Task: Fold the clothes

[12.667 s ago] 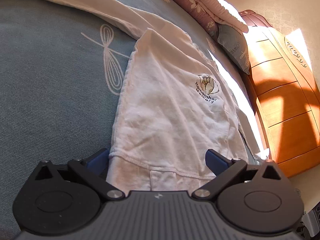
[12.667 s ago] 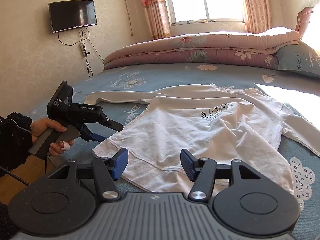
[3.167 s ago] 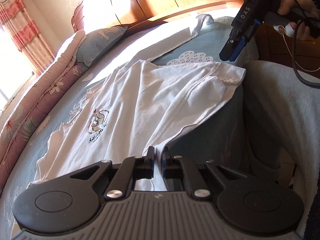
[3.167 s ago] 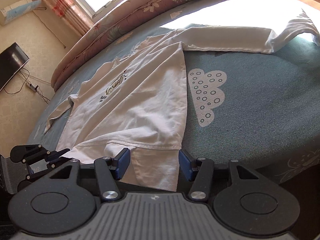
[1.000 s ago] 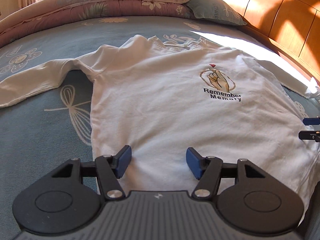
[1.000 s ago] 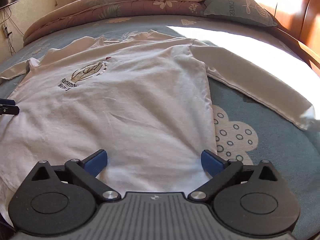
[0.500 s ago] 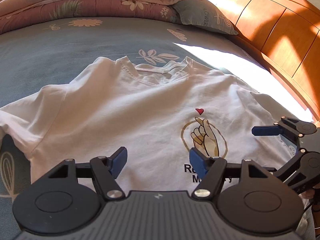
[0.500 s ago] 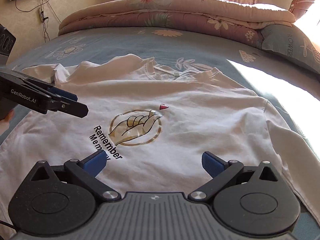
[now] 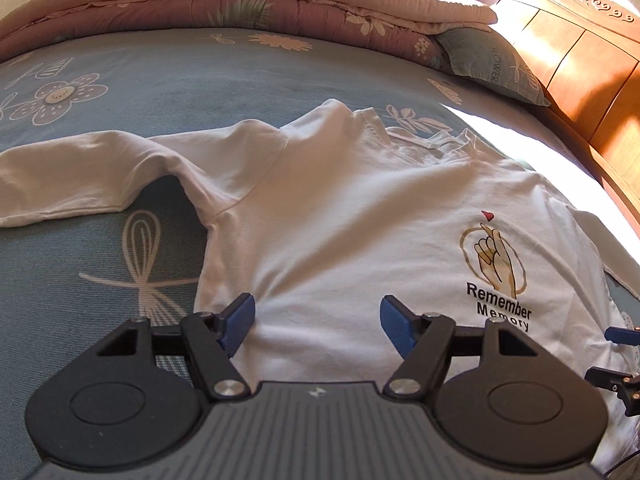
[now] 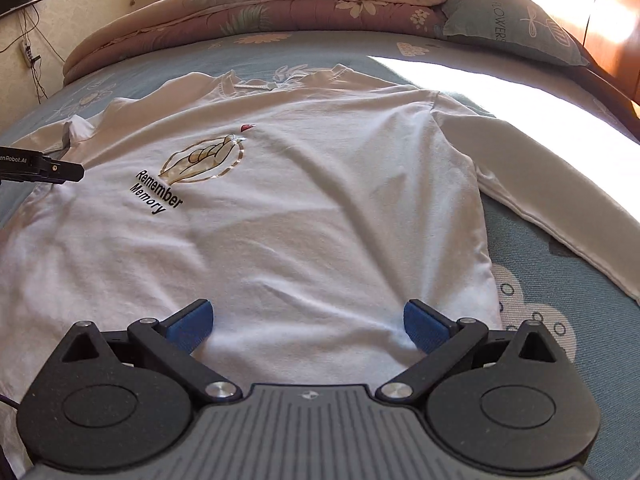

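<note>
Both the left gripper point(image 9: 316, 320) and right gripper point(image 10: 308, 322), jaws spread wide and empty, have pulled back since half a second ago over the shirt point(image 10: 300, 208), which lies flat, print up, on the bed point(image 9: 200, 76), sleeves outspread.

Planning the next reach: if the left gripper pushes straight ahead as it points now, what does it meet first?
Likely the white shirt: the open left gripper points across its chest toward the collar. Beyond lie bare blue bedsheet and the folded quilt. Its height above the cloth is unclear.
</note>
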The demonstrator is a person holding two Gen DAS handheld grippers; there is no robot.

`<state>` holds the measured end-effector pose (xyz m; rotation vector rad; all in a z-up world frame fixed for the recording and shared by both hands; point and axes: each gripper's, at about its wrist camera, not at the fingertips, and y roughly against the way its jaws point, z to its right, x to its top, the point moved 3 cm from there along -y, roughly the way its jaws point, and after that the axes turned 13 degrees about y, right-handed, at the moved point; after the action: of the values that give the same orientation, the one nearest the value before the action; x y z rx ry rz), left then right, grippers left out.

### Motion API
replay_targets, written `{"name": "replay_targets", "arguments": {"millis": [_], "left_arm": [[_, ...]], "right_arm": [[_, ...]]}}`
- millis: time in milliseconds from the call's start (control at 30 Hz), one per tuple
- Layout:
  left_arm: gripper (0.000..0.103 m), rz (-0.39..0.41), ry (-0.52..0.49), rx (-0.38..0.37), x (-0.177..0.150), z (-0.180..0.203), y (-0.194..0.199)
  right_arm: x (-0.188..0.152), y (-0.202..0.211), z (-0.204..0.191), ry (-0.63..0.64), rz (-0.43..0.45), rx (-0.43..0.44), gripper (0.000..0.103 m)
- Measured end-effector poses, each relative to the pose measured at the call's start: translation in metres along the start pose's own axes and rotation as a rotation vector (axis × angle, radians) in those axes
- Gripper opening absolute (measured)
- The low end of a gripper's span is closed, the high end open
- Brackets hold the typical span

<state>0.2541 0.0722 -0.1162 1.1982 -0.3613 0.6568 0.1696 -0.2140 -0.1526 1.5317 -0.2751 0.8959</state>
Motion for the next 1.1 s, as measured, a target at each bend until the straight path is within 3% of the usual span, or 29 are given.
{"name": "replay_targets", "arguments": {"millis": [67, 167, 267, 367, 567, 633, 800, 967, 1100], "left_arm": [[0.069, -0.004, -0.016, -0.03, -0.004, 0.012, 0.01], [0.077, -0.016, -0.075, -0.114, -0.019, 0.036, 0.024], [0.078, -0.095, -0.084, -0.034, -0.039, 0.04, 0.01], [0.08, -0.055, -0.05, -0.033, -0.047, 0.035, 0.01], [0.079, -0.083, 0.008, -0.013, -0.044, 0.041, 0.013], [0.079, -0.097, 0.015, -0.071, -0.045, 0.049, 0.019], [0.08, -0.1, -0.027, -0.117, -0.047, 0.071, 0.02], [0.08, -0.108, -0.057, -0.154, -0.049, 0.09, 0.019], [0.08, -0.134, -0.056, -0.177, -0.048, 0.097, 0.01]], "right_arm": [[0.001, -0.001, 0.0, -0.006, -0.003, -0.007, 0.103], [0.004, -0.002, -0.002, -0.016, -0.015, -0.031, 0.103], [0.005, -0.001, -0.003, -0.022, -0.022, -0.044, 0.103], [0.001, 0.006, -0.002, -0.018, -0.033, -0.029, 0.103], [-0.028, 0.029, 0.007, -0.061, -0.023, -0.034, 0.103], [-0.033, 0.032, 0.01, -0.076, -0.011, -0.042, 0.103], [-0.032, 0.036, 0.017, -0.124, 0.001, -0.021, 0.103], [-0.021, 0.044, 0.056, -0.269, 0.06, 0.072, 0.103], [-0.014, 0.048, 0.095, -0.328, 0.099, 0.065, 0.103]]}}
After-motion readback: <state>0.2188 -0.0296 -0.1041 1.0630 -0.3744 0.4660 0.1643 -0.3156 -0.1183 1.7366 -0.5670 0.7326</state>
